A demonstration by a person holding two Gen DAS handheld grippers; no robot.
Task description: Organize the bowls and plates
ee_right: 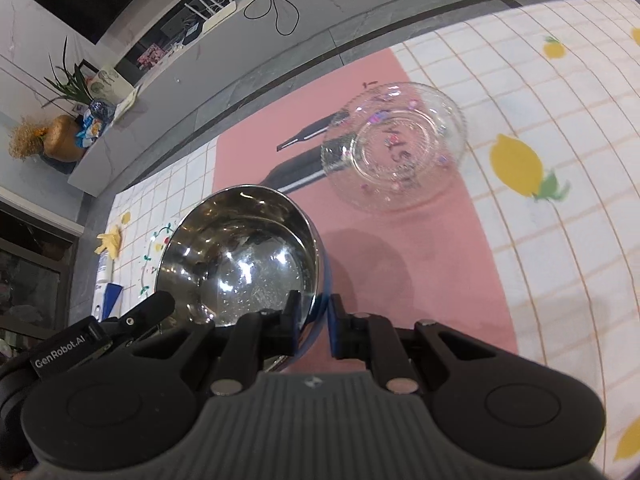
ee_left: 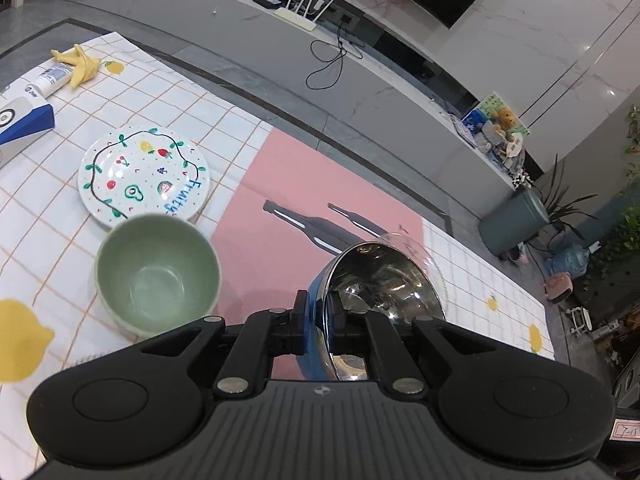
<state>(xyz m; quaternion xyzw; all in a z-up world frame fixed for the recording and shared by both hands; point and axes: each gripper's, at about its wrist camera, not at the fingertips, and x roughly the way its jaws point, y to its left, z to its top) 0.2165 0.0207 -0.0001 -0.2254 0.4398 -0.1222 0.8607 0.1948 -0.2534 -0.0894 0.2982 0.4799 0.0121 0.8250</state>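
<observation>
**Steel bowl pinched from both sides above the mat**

I saw the checked tablecloth (ee_left: 280,148) run to its far edge, the pink mat (ee_right: 400,264) bare beneath. My left gripper (ee_left: 319,320) and right gripper (ee_right: 314,316) each clamped the steel bowl (ee_right: 240,256) by its rim. The fruit plate (ee_left: 142,176), glass dish (ee_right: 394,144) and green bowl (ee_left: 158,276) lay apart.

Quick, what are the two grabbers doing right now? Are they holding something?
Left gripper: closed on the rim of the steel bowl.
Right gripper: closed on the rim of the same steel bowl.
</observation>
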